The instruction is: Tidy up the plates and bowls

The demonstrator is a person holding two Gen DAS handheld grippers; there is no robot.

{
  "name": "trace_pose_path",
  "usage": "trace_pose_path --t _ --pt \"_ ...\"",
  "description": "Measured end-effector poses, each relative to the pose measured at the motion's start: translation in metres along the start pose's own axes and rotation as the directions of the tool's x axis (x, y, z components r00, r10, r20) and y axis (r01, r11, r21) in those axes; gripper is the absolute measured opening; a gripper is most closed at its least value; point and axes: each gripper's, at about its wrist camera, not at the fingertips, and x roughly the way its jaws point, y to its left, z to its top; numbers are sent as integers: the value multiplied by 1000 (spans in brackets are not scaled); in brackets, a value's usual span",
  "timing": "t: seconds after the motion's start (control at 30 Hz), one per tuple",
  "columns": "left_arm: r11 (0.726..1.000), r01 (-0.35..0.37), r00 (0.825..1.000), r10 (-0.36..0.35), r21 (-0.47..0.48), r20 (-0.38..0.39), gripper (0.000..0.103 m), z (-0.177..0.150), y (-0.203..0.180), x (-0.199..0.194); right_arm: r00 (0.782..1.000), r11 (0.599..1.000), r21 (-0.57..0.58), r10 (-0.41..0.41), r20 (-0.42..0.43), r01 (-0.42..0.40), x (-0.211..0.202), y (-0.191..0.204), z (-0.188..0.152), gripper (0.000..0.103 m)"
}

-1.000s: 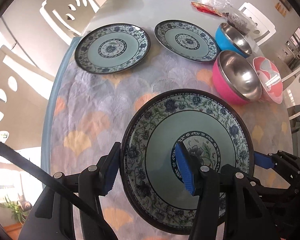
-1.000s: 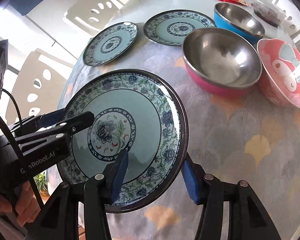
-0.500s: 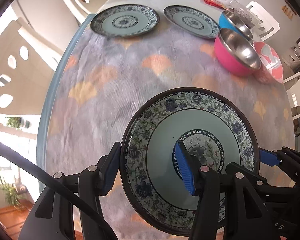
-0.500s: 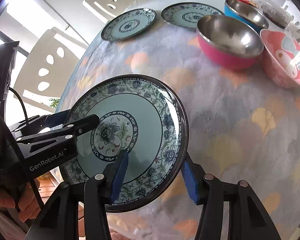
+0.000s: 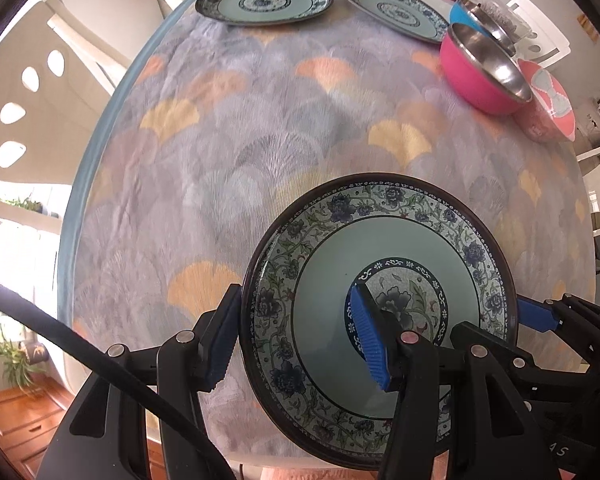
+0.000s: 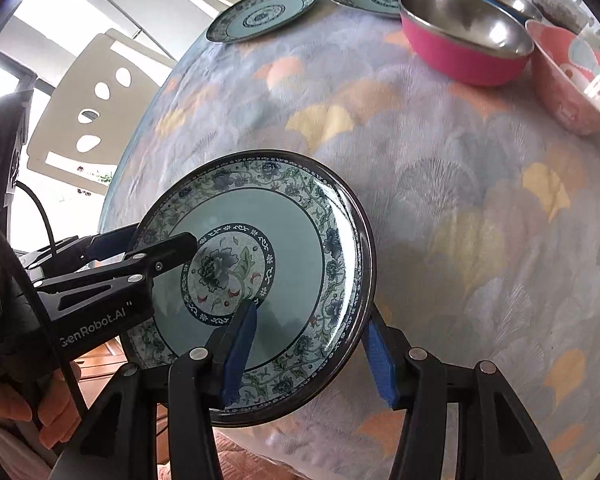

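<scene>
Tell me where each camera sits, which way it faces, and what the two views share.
Left wrist: sits behind the left tongs, looking along them across the table toward the far plates and bowls; its own two fingers straddle the held plate, and the right tongs show at lower right.
Right wrist: sits behind the right tongs, facing the same way from the plate's other side; the left tongs and the person's hand show at left.
Shared: the held plate, far plates, bowls, table.
</scene>
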Motion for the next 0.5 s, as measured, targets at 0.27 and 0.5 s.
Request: trace_pose_path --t 0.27,0.5 --pt "1000 0 999 0 -8 -32 51 -5 0 10 999 1000 6 -3 -35 3 12 0 -4 52" --pt "1000 -4 999 3 -8 -53 51 -11 -1 18 997 1000 10 -2 -72 3 18 -1 -5 52"
